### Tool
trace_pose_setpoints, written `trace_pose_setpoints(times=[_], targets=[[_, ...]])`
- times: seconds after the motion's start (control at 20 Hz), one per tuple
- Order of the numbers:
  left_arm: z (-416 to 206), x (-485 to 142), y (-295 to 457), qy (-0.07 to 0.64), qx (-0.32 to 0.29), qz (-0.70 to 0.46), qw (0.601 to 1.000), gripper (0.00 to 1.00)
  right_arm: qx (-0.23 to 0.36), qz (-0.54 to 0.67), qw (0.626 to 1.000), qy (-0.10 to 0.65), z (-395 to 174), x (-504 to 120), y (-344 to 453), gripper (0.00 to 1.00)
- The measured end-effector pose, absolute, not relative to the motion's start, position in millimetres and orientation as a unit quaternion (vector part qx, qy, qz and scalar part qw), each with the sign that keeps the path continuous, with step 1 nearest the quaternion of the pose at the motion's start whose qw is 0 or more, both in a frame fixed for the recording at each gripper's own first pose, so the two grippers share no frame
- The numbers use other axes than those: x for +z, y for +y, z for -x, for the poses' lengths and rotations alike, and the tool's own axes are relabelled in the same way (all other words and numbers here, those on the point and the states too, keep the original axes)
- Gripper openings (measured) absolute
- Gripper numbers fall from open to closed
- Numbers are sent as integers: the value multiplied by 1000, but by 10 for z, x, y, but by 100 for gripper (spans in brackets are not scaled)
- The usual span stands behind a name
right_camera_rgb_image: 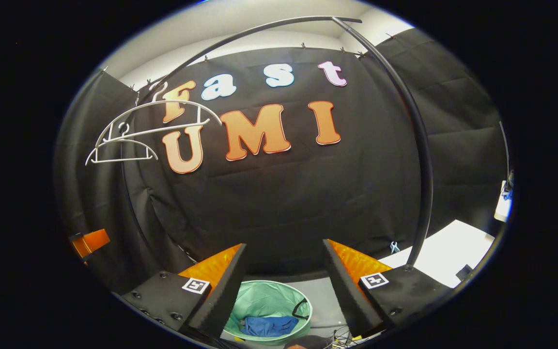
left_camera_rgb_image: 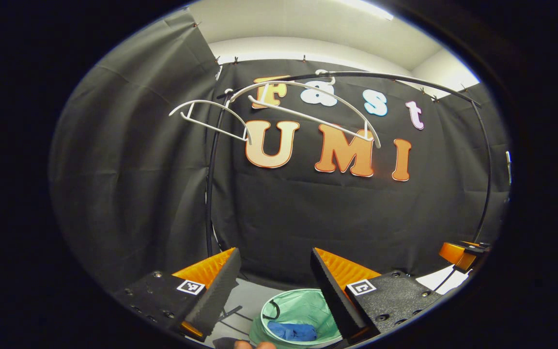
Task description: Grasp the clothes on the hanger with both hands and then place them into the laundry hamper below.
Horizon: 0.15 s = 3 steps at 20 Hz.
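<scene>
A blue garment lies inside the green laundry hamper on the floor below; the right gripper view shows the same blue garment in the hamper. Two bare white hangers hang from the black rail, seen as hangers at upper left in the right gripper view. My left gripper stands open above the hamper with nothing between its fingers. My right gripper is open too, also empty, over the hamper.
The curved black rack pole runs down at the right to a white surface. The other gripper shows at the right edge of the left gripper view, and as an orange part at the left of the right gripper view. Part of a hand shows at the bottom.
</scene>
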<state>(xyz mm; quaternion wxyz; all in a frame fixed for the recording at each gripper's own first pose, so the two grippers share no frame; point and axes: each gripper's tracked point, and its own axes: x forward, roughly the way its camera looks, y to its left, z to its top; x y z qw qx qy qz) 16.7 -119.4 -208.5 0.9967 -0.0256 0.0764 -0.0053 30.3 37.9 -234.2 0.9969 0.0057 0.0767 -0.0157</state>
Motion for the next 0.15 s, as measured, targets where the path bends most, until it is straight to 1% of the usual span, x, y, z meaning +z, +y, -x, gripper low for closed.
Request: trace_pose_setpoints(times=[0.15], targets=[[-181, -2106, -1162, 79, -2, 27, 997, 87, -16, -4, 997, 75, -283, -2345, 367, 89]])
